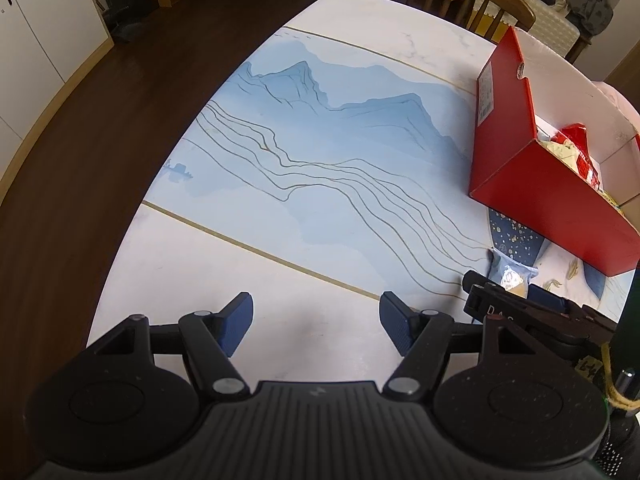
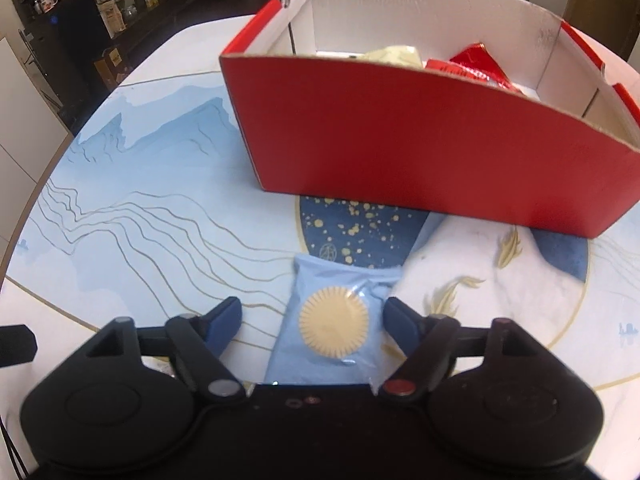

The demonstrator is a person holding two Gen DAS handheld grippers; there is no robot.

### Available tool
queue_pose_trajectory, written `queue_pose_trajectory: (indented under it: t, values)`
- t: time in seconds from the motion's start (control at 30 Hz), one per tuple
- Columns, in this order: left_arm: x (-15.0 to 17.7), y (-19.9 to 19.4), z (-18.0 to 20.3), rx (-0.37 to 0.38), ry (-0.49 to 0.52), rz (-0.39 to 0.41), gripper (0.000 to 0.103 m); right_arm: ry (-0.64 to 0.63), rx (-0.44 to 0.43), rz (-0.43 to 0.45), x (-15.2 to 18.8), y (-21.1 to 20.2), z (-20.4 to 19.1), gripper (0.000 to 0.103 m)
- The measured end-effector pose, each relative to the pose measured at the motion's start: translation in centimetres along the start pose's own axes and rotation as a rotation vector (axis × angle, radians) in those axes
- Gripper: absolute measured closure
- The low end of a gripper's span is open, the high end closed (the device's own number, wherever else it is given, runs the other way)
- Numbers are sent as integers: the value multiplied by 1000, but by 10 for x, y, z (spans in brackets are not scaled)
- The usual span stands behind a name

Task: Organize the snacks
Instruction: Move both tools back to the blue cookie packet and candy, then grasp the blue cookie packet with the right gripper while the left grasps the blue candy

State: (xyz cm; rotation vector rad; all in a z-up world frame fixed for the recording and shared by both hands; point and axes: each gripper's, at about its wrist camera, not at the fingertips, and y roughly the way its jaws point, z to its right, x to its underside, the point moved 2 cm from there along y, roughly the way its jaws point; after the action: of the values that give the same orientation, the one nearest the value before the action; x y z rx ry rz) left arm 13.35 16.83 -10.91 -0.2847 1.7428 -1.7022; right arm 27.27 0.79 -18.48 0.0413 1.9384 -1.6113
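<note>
Left gripper (image 1: 316, 322) is hovering over bare table (image 1: 280, 168), fingers spread with nothing between them, so it's sitting this one out. The right gripper (image 2: 313, 322) is the closer one: the light blue snack packet (image 2: 334, 322) is lying flat on the table right between its fingers, long axis running away toward the red box (image 2: 400, 132). Pads aren't touching it yet, right one is almost there.

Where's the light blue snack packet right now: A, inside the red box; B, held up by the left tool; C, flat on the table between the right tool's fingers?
C: the light blue snack packet lies on the table between the right tool's open fingers.
</note>
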Motion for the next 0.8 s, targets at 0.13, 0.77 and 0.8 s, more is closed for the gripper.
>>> queue_pose_trajectory:
  t: [0.13, 0.77, 0.8]
  values:
    - [1, 2, 2, 4, 10, -8, 34, -13, 14, 17, 3, -3, 1, 42]
    - [22, 22, 92, 184, 804, 58, 34, -9, -138, 15, 46, -48, 71, 57]
    - [25, 26, 95, 189, 847, 51, 34, -9, -148, 15, 51, -51, 73, 57]
